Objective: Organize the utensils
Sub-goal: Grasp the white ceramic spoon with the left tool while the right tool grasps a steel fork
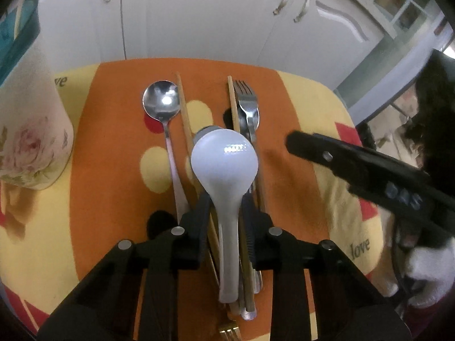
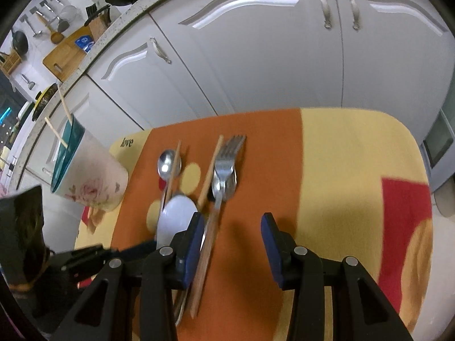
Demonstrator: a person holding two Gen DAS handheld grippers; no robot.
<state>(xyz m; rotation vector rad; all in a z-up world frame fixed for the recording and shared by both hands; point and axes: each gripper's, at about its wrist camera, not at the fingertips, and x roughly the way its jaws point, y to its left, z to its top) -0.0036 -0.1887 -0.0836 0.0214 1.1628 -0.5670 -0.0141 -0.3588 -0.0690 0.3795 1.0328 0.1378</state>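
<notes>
Clamping the white spoon (image 1: pixel 224 164) handle at frame centre, the left gripper (image 1: pixel 226 207) is holding it narrowly above the orange-and-yellow desk (image 1: pixel 113 187), while the right gripper (image 2: pixel 233 227) is hanging half-open, empty.

White ceramic spoon (image 1: pixel 224 164) lies among steel spoon (image 1: pixel 161 101), fork (image 1: pixel 246 99), chopsticks (image 1: pixel 184 113).

Both grippers are black plastic linkages with round silver pivot screws. The left gripper (image 1: pixel 224 199) has black ribbed pads; the right gripper (image 2: pixel 233 224) has blue pads.
</notes>
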